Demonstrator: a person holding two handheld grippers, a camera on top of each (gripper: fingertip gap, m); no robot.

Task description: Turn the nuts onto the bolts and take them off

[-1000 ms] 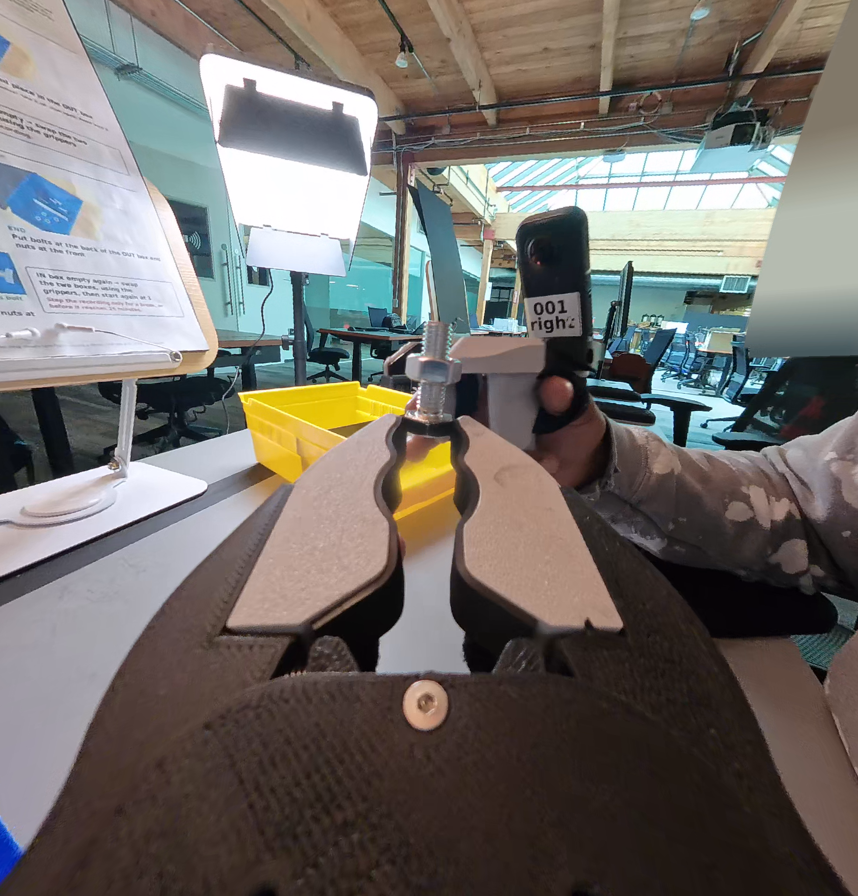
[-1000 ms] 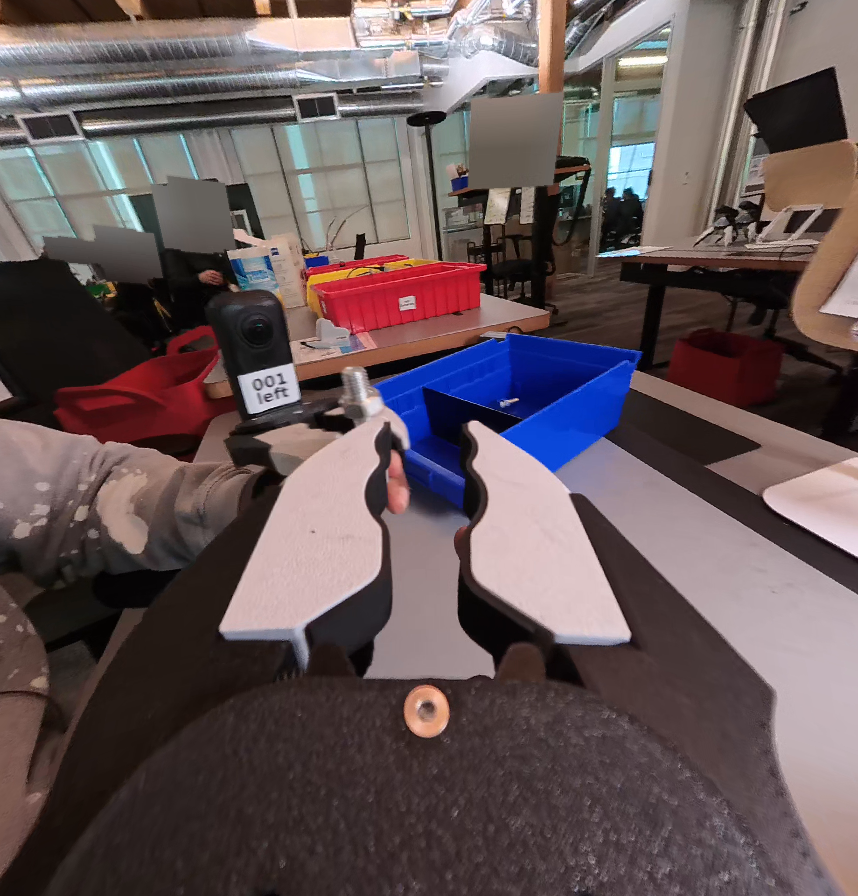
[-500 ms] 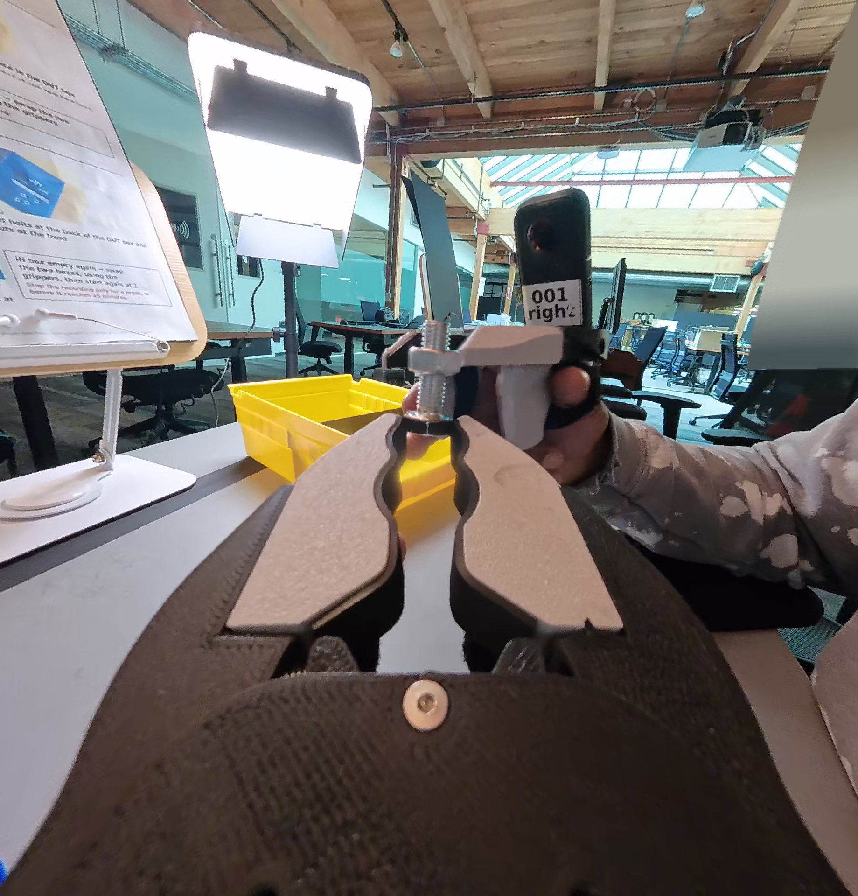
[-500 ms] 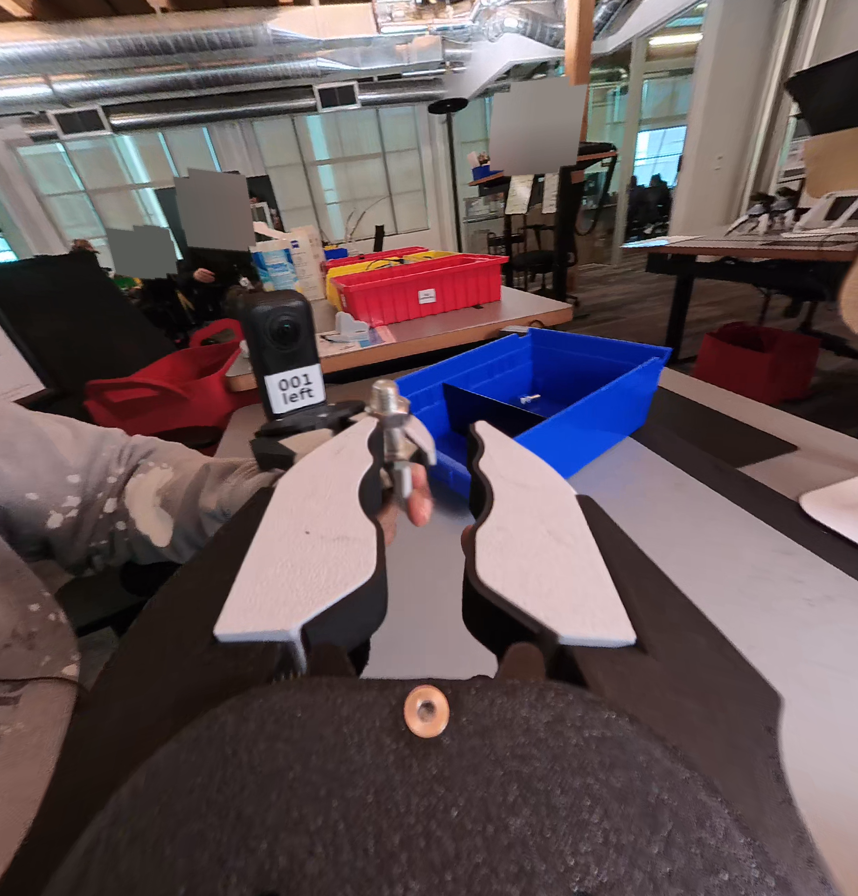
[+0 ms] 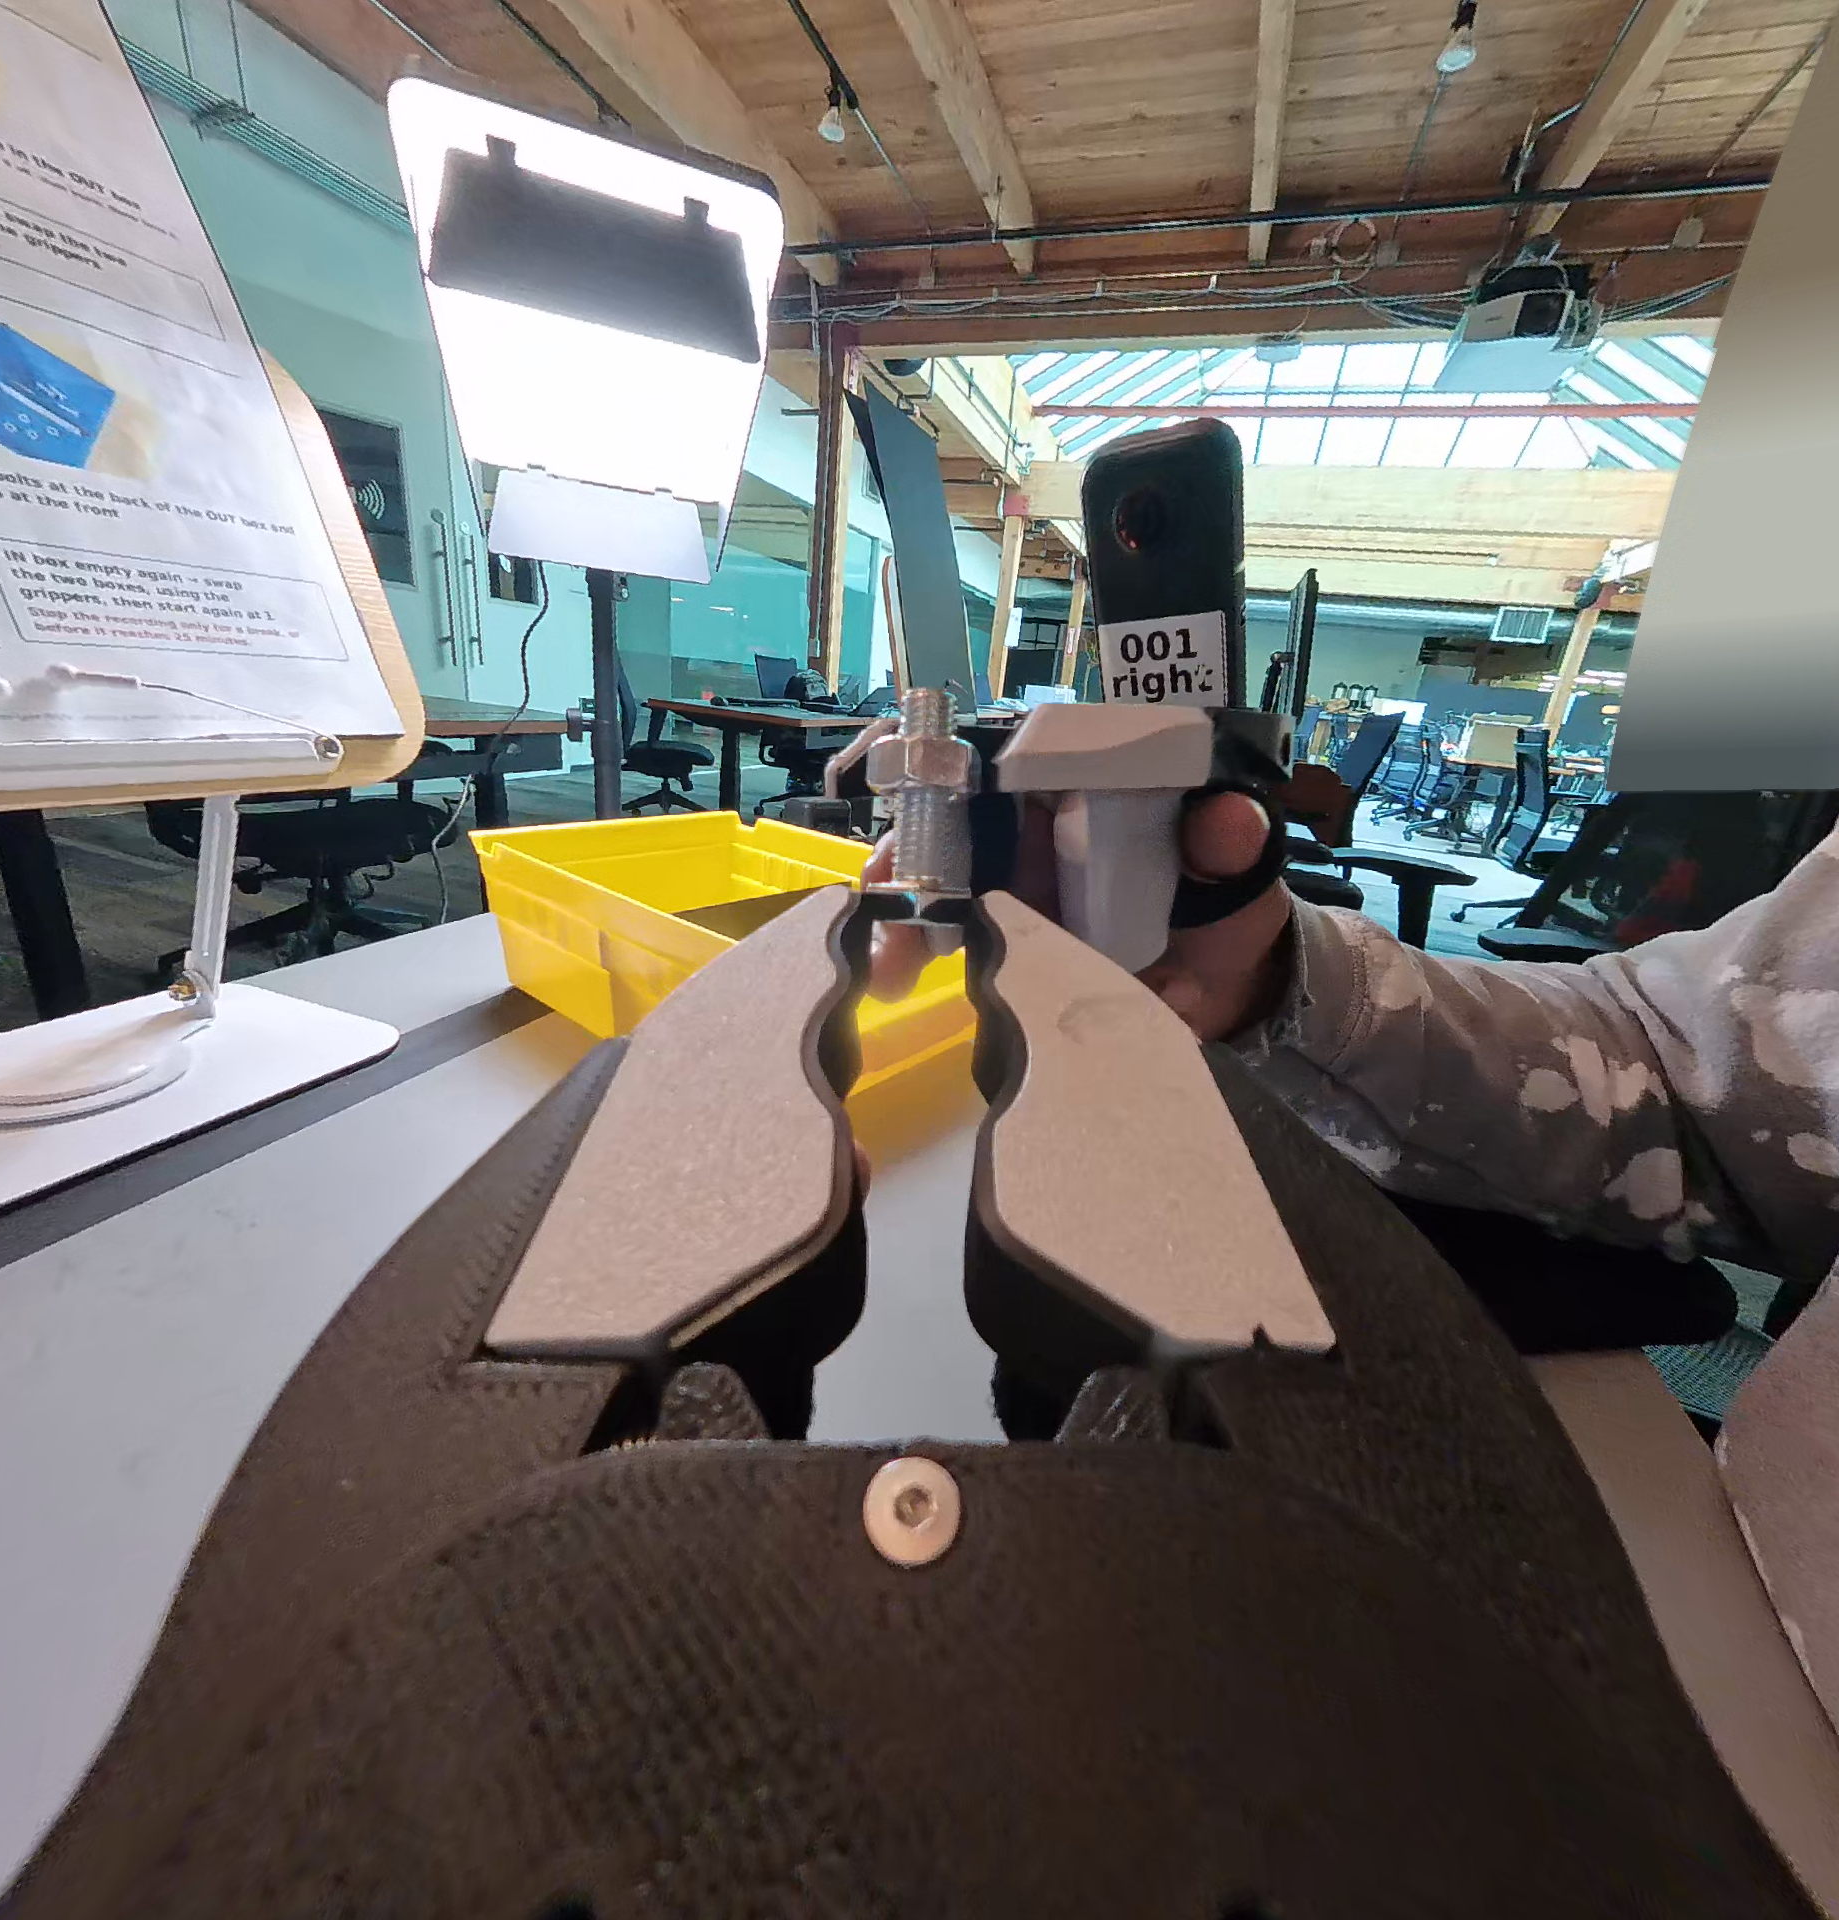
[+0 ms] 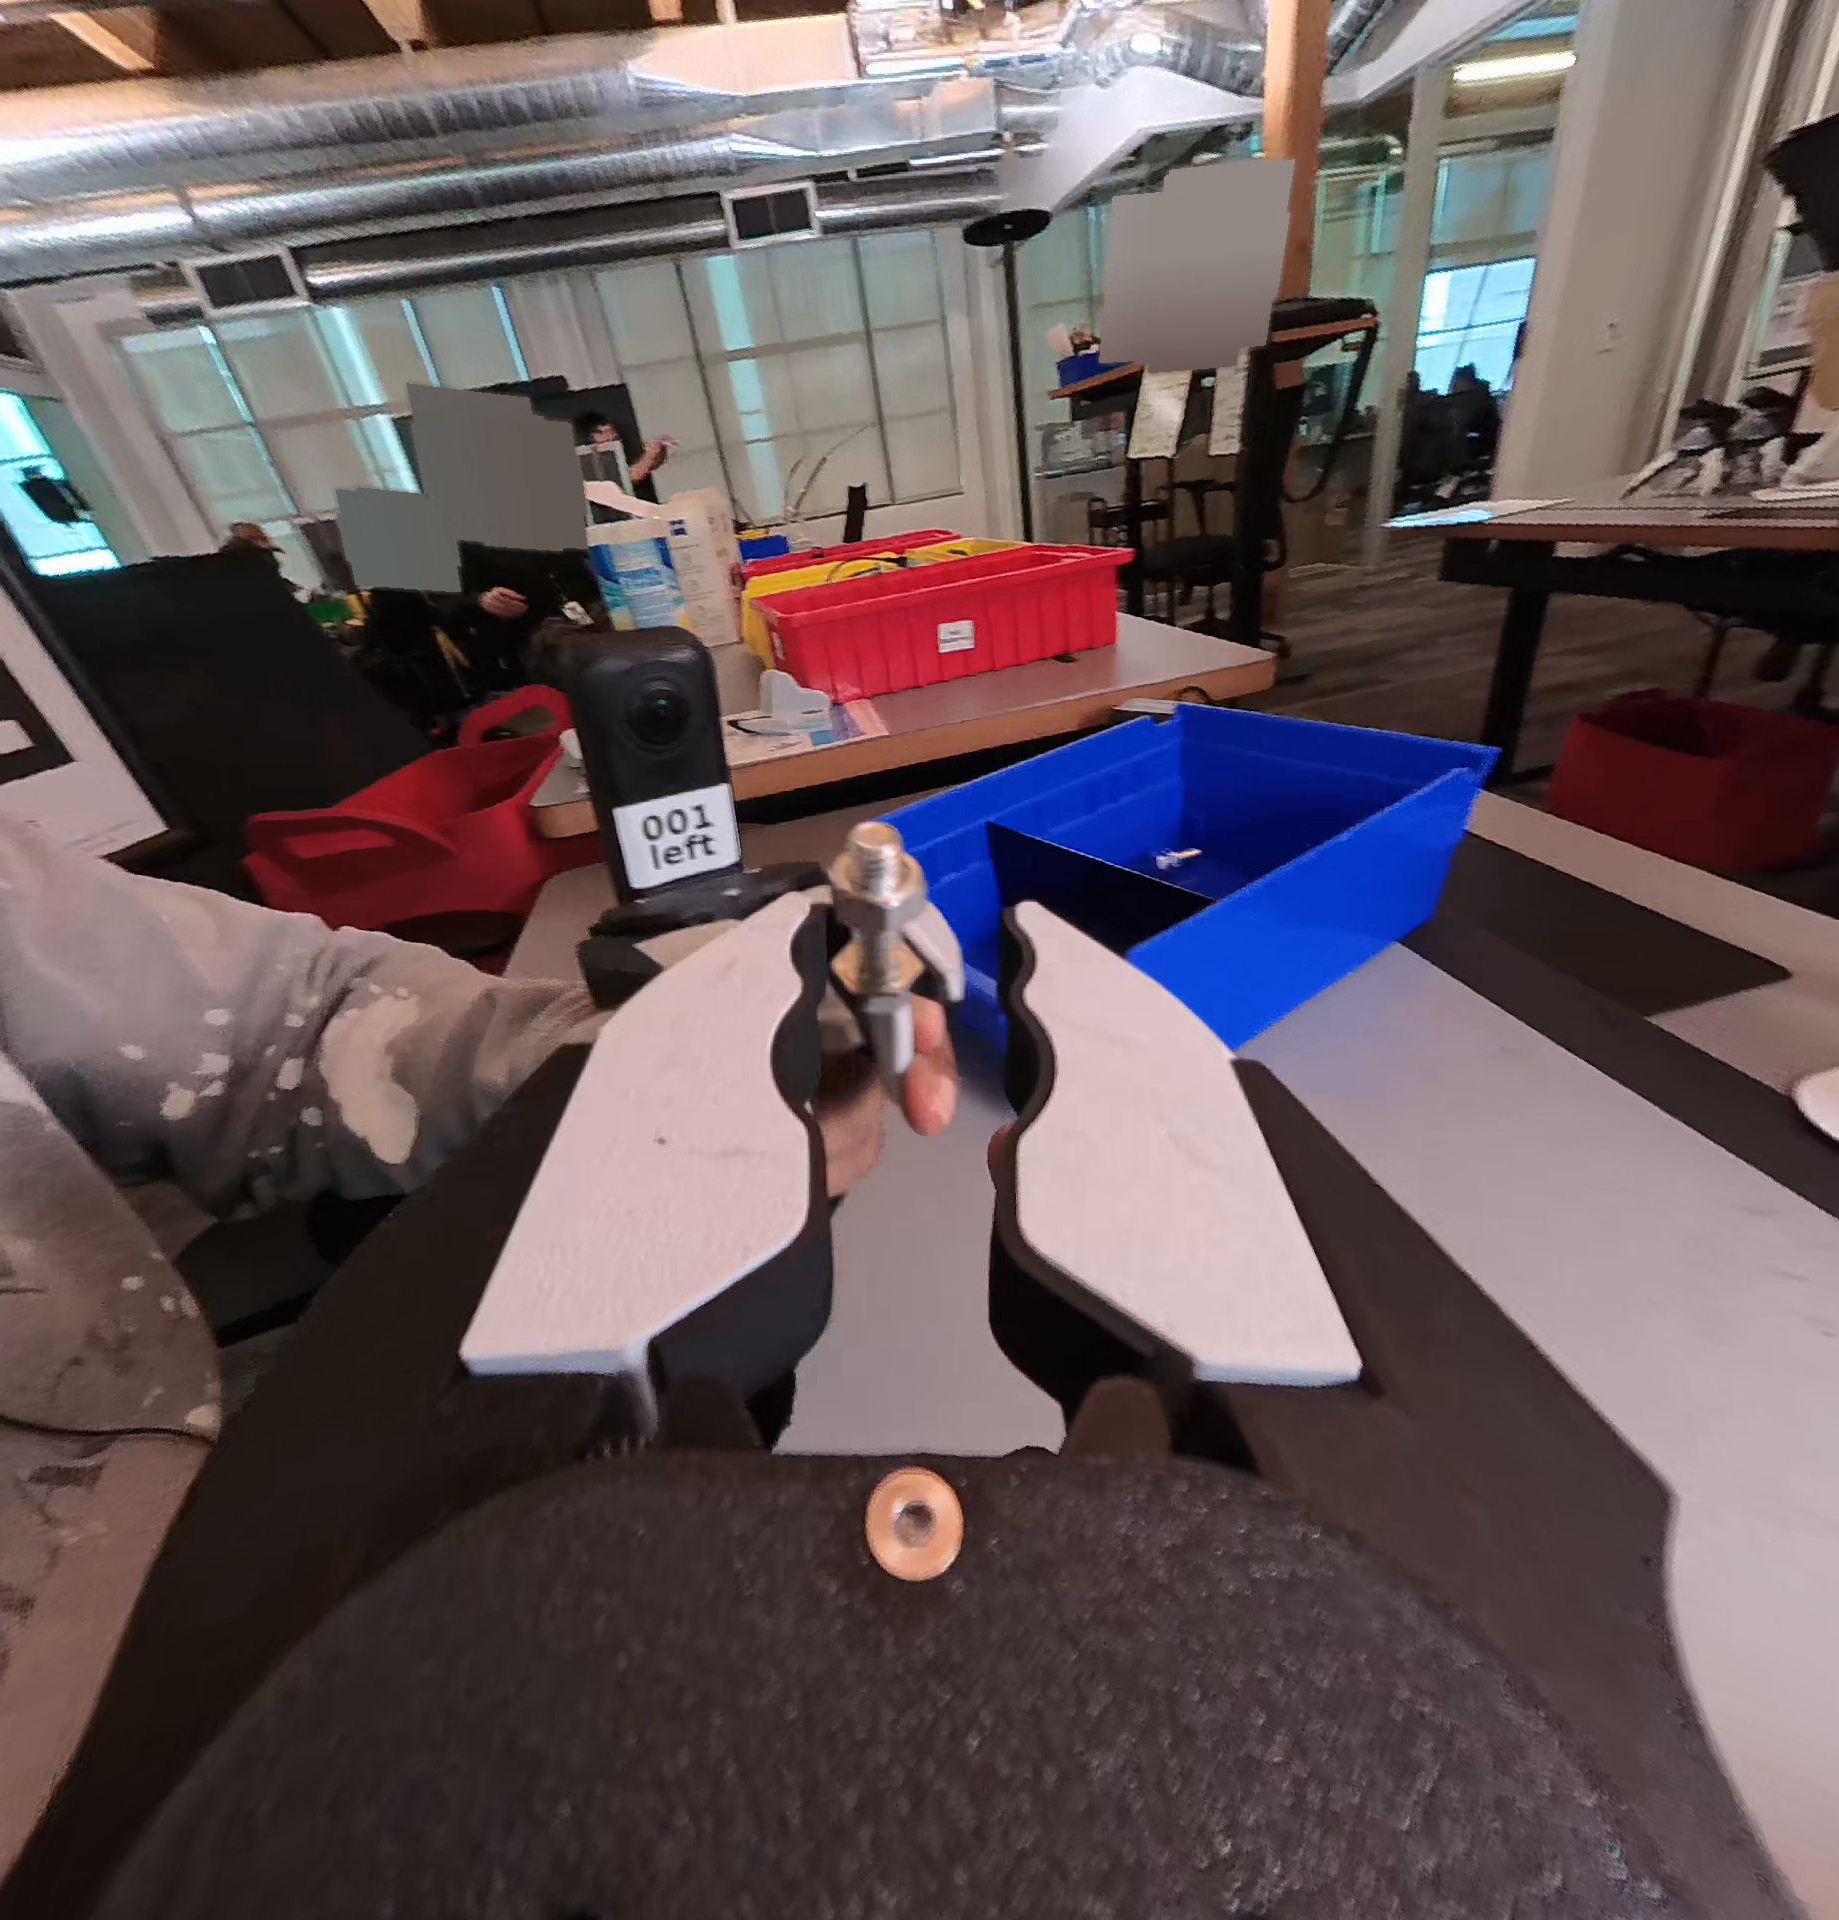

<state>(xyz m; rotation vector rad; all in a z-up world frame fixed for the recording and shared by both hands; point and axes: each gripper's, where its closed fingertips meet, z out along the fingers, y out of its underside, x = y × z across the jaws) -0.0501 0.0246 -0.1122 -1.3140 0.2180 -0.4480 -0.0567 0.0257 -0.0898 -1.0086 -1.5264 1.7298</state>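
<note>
Grey and matte, the surface (image 5: pixel 167 1351) is spread beneath an open workshop with timber beams overhead. Two plastic bins are set on it: a yellow bin (image 5: pixel 624 894) at about eleven o'clock of the left claw, and a blue bin (image 6: pixel 1310 831) with a dark divider at about one o'clock of the right claw — one small loose bolt (image 6: pixel 1169 858) is seen in its far compartment.

The left claw (image 5: pixel 917 912) is pinched on the head of the bolt (image 5: pixel 930 821), which is held upright, its threaded steel shank pointing to twelve o'clock. The hexagonal nut (image 5: pixel 920 767) is seated high on the thread, a few turns below the tip. The right claw (image 6: pixel 910 935) is spread, with the bolt and nut standing between its pale, textured fingers (image 6: pixel 1133 1143) but apparently untouched by them.

The step in hand is judged to be a re-grip between turns; whether the nut is being run on or off cannot be told. Next, the nut's flats would need to be clamped squarely and twisted — a slanted grip might let the smooth metal slip.
</note>
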